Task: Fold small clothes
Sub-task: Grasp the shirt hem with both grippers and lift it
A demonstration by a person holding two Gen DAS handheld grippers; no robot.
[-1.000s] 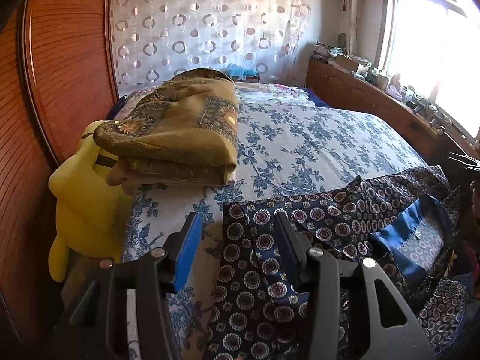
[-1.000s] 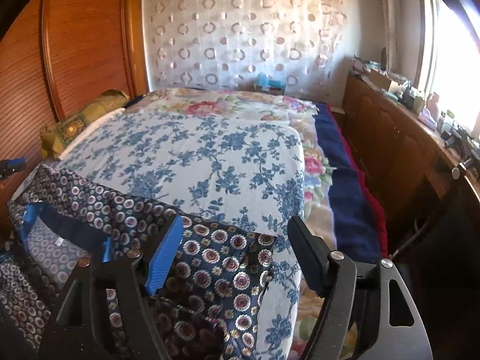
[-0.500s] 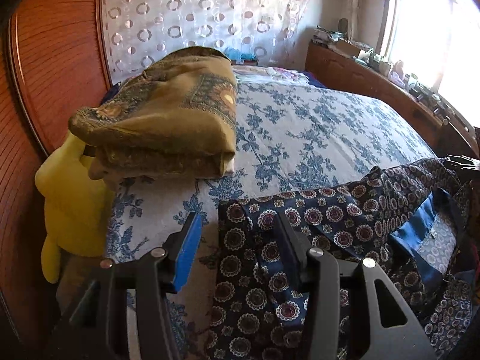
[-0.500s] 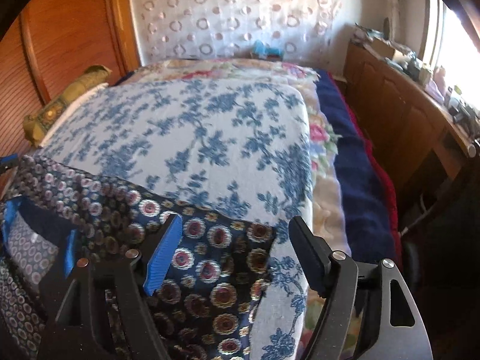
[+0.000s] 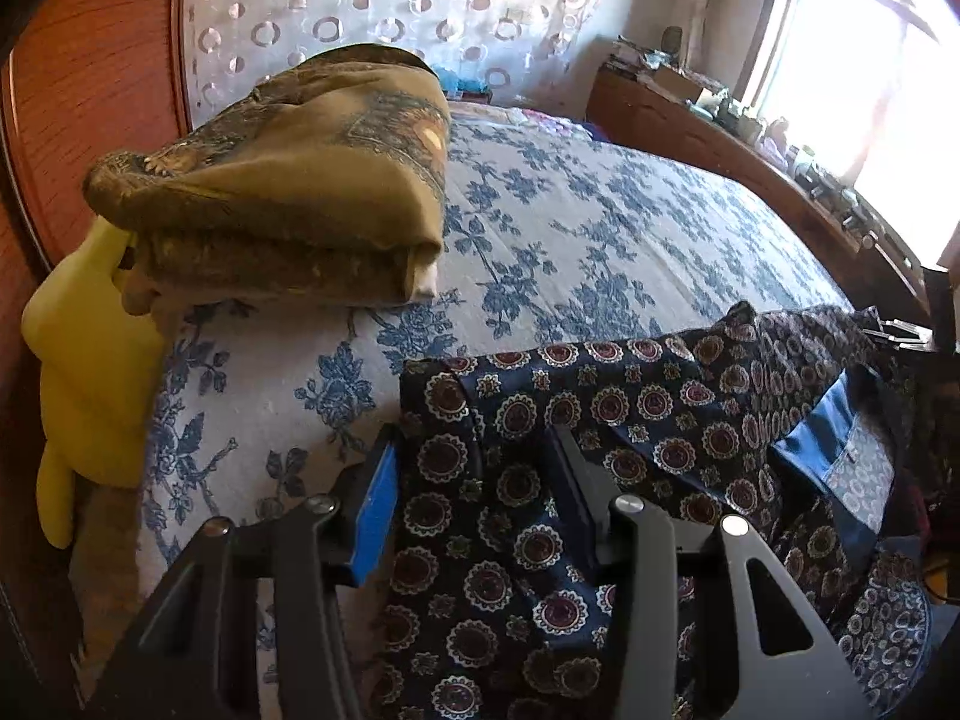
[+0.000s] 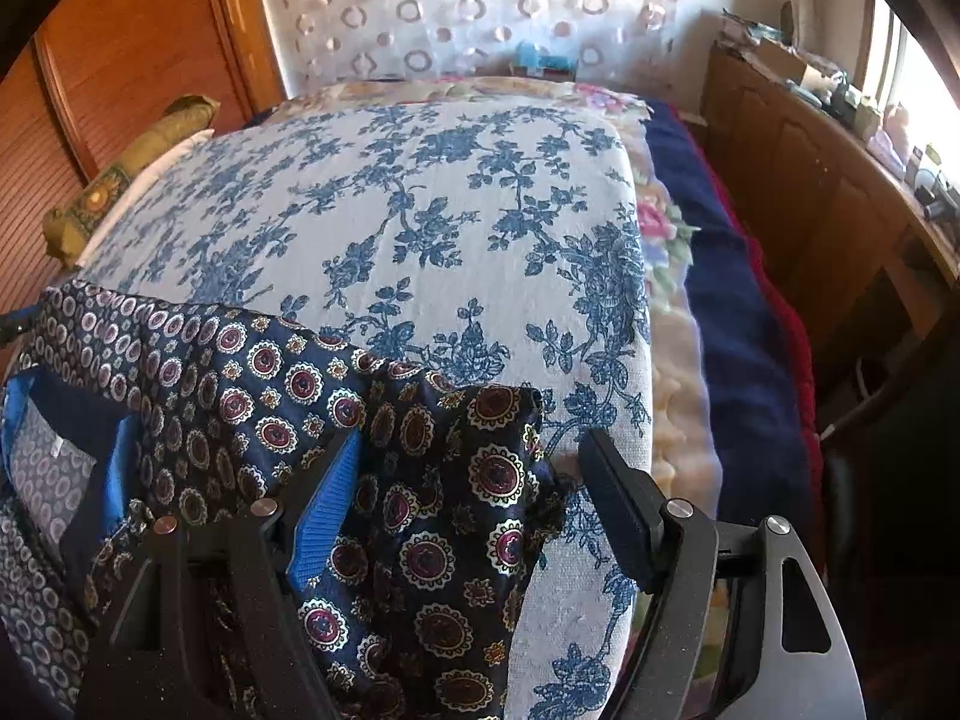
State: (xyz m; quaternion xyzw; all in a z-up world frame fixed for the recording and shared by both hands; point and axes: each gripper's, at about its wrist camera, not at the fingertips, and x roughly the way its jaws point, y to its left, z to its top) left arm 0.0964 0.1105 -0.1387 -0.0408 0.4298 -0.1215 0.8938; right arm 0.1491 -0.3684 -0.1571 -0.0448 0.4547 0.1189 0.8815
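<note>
The bed (image 5: 600, 228) fills the room, its white cover (image 6: 420, 228) printed with blue flowers, and along the far side a navy blanket (image 6: 738, 324) with a red edge hangs toward the wooden cabinets (image 6: 798, 180). Behind it all, a circle-patterned curtain (image 5: 390, 6) covers the wall, with the wooden headboard (image 5: 90, 78) off to the side. Up by the headboard sits a folded olive blanket (image 5: 288, 192), and a yellow plush (image 5: 90, 372) is wedged beside and under it at the bed's edge. Now the shirt (image 5: 600, 420), navy with round medallions, lies spread across the near edge of the cover, collar side toward the person, its blue inner neckband and pale lining showing in the middle. Left gripper (image 5: 474, 480): fingers spread wide, straddling the shirt's left corner, the blue-padded finger (image 5: 378, 504) over bare cover just beside the cloth, the black one over the fabric, nothing pinched. Right gripper (image 6: 474, 480): jaws just as wide, bracketing the shirt's right corner, which is crumpled and slightly raised; the blue pad (image 6: 327, 498) rests over the fabric and the black finger (image 6: 618, 504) stands clear over the cover. 2 corners, 2 open tools, neither gripping.
</note>
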